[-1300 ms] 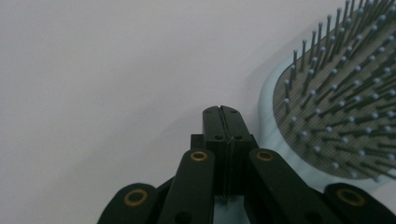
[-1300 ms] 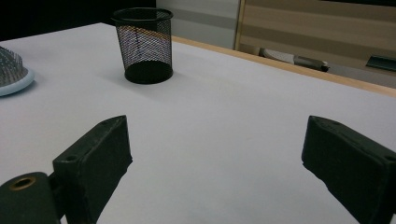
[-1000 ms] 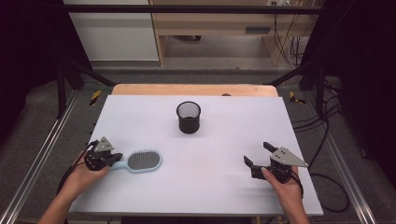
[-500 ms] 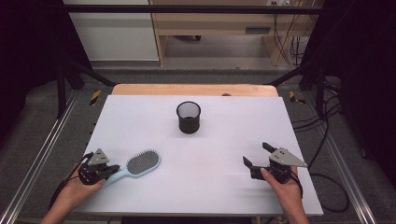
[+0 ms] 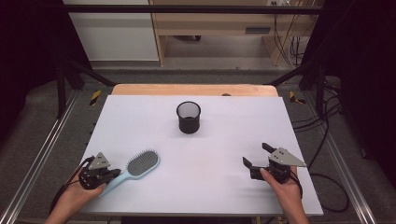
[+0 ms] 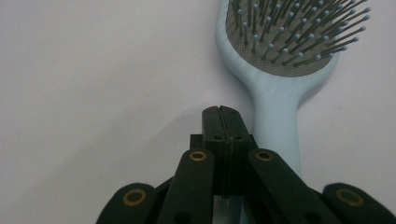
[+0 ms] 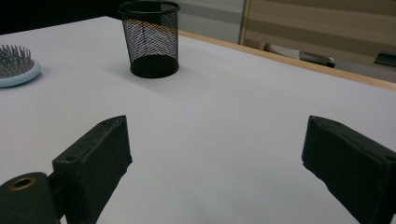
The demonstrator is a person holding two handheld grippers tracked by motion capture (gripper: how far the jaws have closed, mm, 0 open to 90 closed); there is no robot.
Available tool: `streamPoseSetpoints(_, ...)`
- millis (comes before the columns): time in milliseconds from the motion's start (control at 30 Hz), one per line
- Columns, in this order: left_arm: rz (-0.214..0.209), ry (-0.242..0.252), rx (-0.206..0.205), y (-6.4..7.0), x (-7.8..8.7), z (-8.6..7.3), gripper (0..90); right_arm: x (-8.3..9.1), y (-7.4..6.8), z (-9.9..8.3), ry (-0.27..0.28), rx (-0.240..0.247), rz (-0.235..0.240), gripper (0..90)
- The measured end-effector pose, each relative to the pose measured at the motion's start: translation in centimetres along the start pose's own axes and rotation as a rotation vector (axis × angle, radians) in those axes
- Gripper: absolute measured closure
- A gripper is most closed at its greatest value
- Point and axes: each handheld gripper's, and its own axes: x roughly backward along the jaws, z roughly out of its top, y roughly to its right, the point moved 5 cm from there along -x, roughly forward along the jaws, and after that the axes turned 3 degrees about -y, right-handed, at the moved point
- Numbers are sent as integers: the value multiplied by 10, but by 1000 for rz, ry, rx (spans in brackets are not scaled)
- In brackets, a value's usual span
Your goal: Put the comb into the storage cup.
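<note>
Left claw [image 6: 220, 116] pressed fully closed, empty, just beside handle of pale-blue plastic bristle hairbrush [image 6: 279, 84] lying flat on white table [image 5: 219, 140]. Right claw [image 5: 258, 157] wide open, empty. Seemingly pre-grasp: next, opening and straddling handle.

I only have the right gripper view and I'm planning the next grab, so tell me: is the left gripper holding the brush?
Observer: No. The left gripper has its jaws shut together beside the brush handle, not around it.
Operator: Which way does that handle point?
Observer: In the high view its end points at the person's left hand, and the head is angled toward the cup.
</note>
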Motion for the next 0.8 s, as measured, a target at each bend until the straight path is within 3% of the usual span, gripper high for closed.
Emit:
streamPoseSetpoints(167,5,10,-7,0,1,1,900,0,0,0,-1,-2,0,82)
streamPoseSetpoints(333,30,63,-10,0,7,7,891,0,0,0,-3,-3,2,82)
streamPoseSetpoints(533,62,113,-7,3,15,13,691,0,0,-1,-3,-4,1,82)
streamPoseSetpoints(667,69,131,10,5,17,14,482,0,-1,-1,-5,-4,2,82)
streamPoseSetpoints(800,47,138,27,8,16,13,273,0,-1,-1,-6,-3,3,81)
